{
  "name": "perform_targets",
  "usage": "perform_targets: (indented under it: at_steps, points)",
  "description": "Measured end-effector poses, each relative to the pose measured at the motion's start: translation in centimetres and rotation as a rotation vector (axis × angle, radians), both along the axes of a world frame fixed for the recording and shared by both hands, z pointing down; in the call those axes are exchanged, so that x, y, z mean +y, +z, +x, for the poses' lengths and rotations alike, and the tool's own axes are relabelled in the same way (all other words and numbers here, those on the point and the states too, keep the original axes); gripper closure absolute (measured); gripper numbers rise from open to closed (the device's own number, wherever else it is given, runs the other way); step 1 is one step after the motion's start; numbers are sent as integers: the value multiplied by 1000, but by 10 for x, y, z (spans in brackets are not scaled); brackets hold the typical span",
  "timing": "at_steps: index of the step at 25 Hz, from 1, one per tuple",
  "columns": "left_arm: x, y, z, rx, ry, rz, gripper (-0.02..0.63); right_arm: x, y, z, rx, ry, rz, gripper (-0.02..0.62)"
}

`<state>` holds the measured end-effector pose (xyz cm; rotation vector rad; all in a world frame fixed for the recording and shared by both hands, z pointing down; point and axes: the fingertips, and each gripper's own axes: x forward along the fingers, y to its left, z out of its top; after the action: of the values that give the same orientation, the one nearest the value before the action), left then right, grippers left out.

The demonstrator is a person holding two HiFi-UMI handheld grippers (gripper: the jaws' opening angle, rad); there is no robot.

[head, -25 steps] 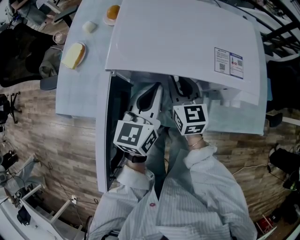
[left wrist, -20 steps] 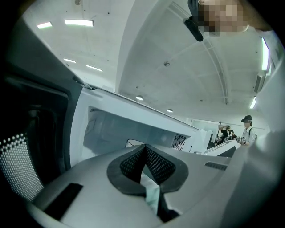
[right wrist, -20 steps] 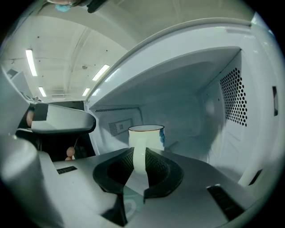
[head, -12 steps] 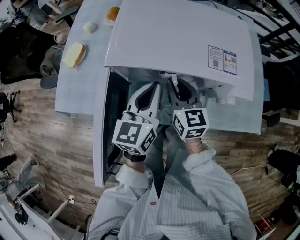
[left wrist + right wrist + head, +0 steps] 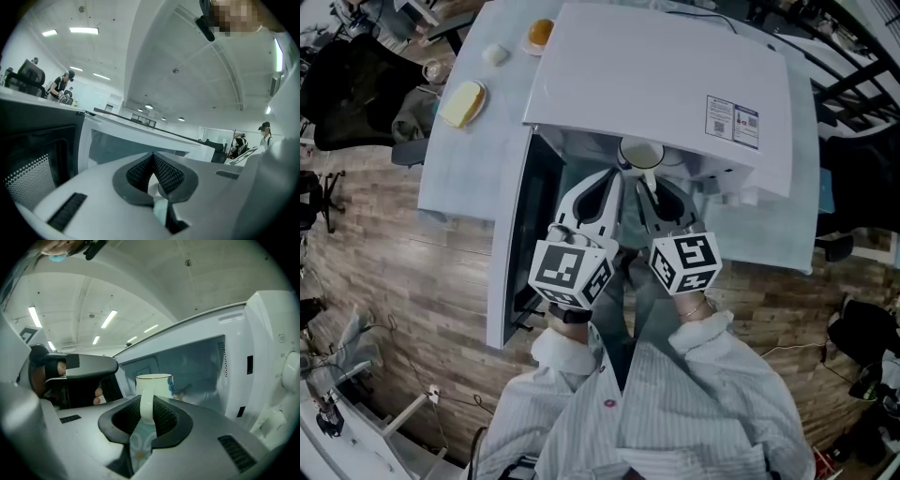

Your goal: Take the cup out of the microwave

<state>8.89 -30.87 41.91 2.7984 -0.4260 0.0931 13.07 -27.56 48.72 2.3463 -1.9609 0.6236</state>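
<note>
- Head view: the cup (image 5: 641, 153) stands upright at the open mouth of the microwave (image 5: 656, 84), just ahead of the right gripper (image 5: 644, 180). The left gripper (image 5: 612, 183) is alongside.
- Left gripper view: its jaws are closed together with nothing between them.
- Right gripper view: its jaws are narrow and clamp the cup's handle.
</note>
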Motion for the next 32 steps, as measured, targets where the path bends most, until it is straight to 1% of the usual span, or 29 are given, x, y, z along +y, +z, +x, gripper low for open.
perform_targets:
  at_steps: [6, 13, 15, 19, 23, 32]
  points:
    - [15, -14, -13, 18, -5, -23, 597, 18, -13, -16, -20, -39, -16, 512]
    - [21, -41, -19, 58, -10, -30, 597, 41, -40, -31, -96, -77, 1, 512]
    - [23, -52, -18, 70, -10, -14, 597, 48, -50, -34, -98, -96, 7, 512]
    - [29, -76, -11, 71, 2, 48, 597, 62, -75, -35, -68, -131, 27, 512]
    - [40, -97, -3, 90, 36, 70, 597, 81, -99, -33, -55, -154, 43, 512]
    - [46, -144, 22, 163, 83, 135, 597, 106, -133, -16, -36, -157, 86, 512]
